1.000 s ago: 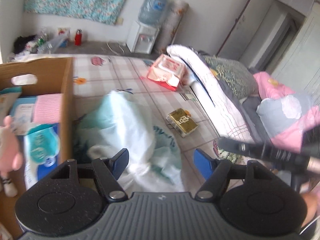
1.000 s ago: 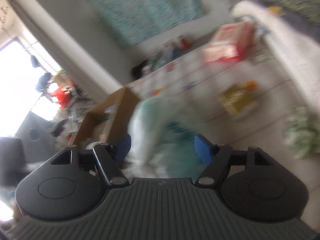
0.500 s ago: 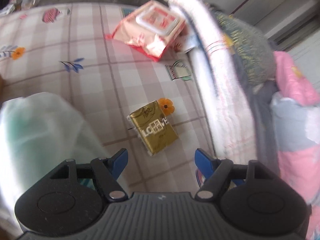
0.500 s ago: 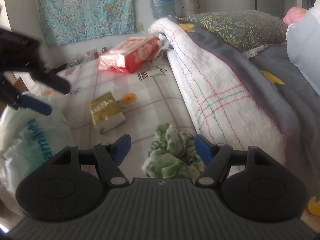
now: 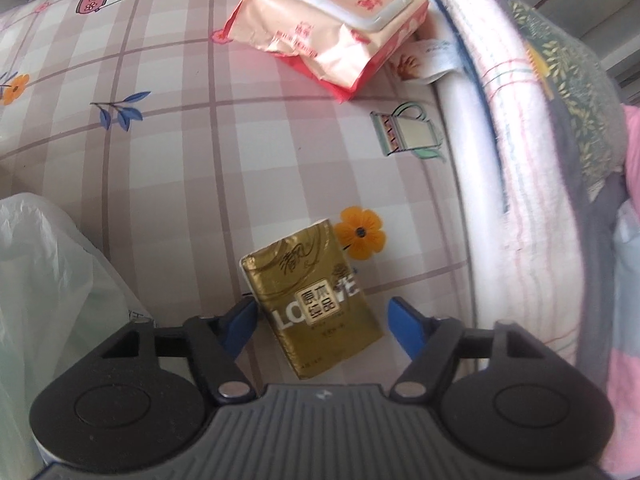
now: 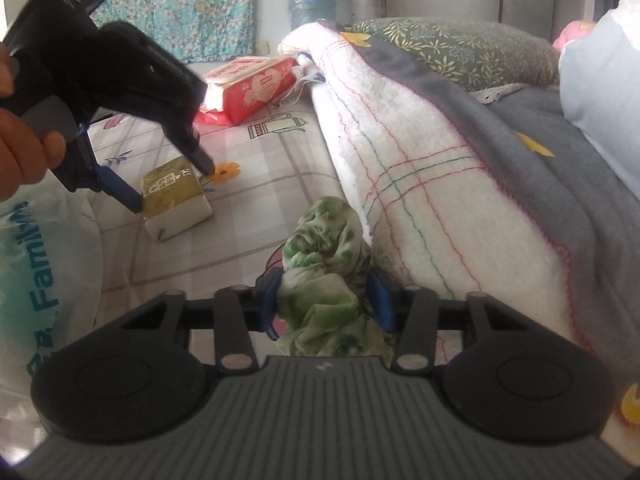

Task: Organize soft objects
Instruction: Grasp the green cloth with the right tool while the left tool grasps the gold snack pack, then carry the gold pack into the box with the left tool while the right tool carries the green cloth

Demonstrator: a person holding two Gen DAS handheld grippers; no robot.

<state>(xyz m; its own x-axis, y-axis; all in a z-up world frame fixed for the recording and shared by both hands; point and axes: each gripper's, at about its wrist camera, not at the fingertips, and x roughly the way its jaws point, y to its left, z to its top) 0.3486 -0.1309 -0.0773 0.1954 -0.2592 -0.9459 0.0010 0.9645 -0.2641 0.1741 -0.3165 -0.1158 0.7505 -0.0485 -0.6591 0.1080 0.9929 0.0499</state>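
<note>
The left hand-held gripper (image 5: 320, 322) straddles the gold pack (image 5: 314, 302) on the bed (image 5: 200, 160), jaws closing across its short side, not yet gripping. The right hand-held gripper (image 6: 326, 300) is closing on the green cloth (image 6: 328, 276) nearby.

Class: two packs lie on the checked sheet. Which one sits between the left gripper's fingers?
The gold tissue pack; the pink wipes pack lies farther off, beside the folded blanket.
</note>
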